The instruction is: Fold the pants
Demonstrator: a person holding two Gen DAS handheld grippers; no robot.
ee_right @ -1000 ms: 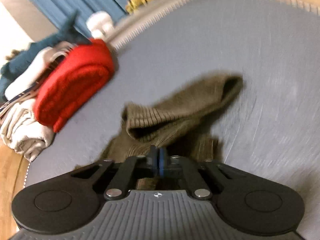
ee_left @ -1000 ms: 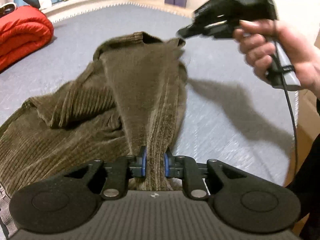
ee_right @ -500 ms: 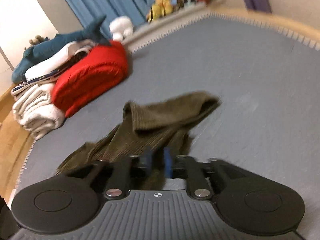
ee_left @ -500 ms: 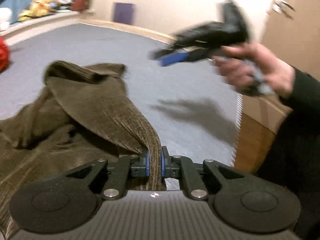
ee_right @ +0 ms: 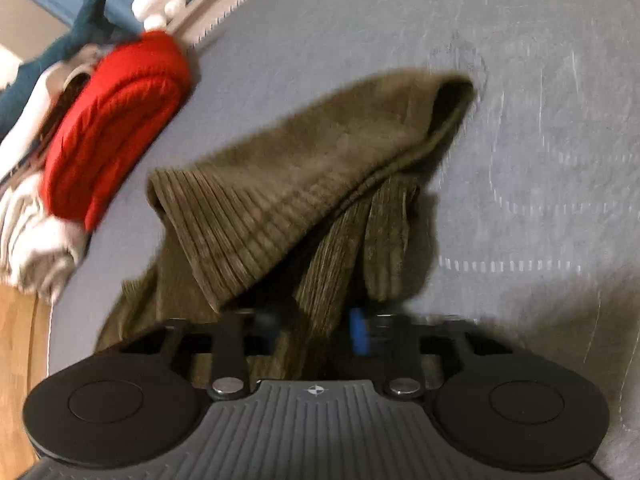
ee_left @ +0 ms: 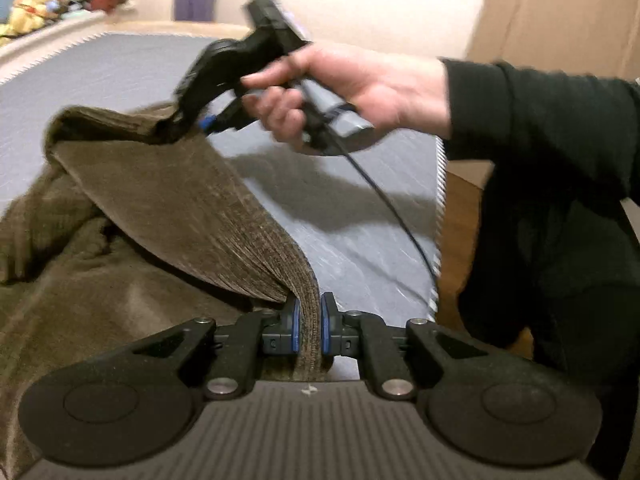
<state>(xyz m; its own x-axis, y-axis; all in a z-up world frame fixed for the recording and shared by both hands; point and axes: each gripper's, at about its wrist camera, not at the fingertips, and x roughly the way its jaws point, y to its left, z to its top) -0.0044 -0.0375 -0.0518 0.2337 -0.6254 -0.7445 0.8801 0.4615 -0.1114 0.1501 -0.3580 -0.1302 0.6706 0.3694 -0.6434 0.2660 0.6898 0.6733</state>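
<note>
Olive-brown corduroy pants (ee_left: 168, 200) lie crumpled on a grey-blue mattress (ee_left: 352, 216). My left gripper (ee_left: 307, 328) is shut on a fold of the fabric, which stretches taut from its blue pads up to a raised far edge. My right gripper (ee_left: 188, 120), held by a hand (ee_left: 360, 88), has its tips at that far edge. In the right wrist view the right gripper (ee_right: 314, 330) has a hanging strip of the pants (ee_right: 320, 168) between its jaws. The jaws are closing, and a dark gap still shows beside the blurred left pad.
A folded red garment (ee_right: 116, 120), pale folded clothes (ee_right: 28, 232) and a blue plush shark (ee_right: 80, 28) sit along the mattress's left side. A dark sleeve (ee_left: 540, 120) and a cable (ee_left: 392, 208) cross the right of the left wrist view. Wooden floor (ee_right: 20, 340) lies beyond the bed edge.
The right gripper came down from mid-air onto the far edge of the pants, opened, and now has fabric between its jaws. The left gripper kept its grip and swung its view rightward.
</note>
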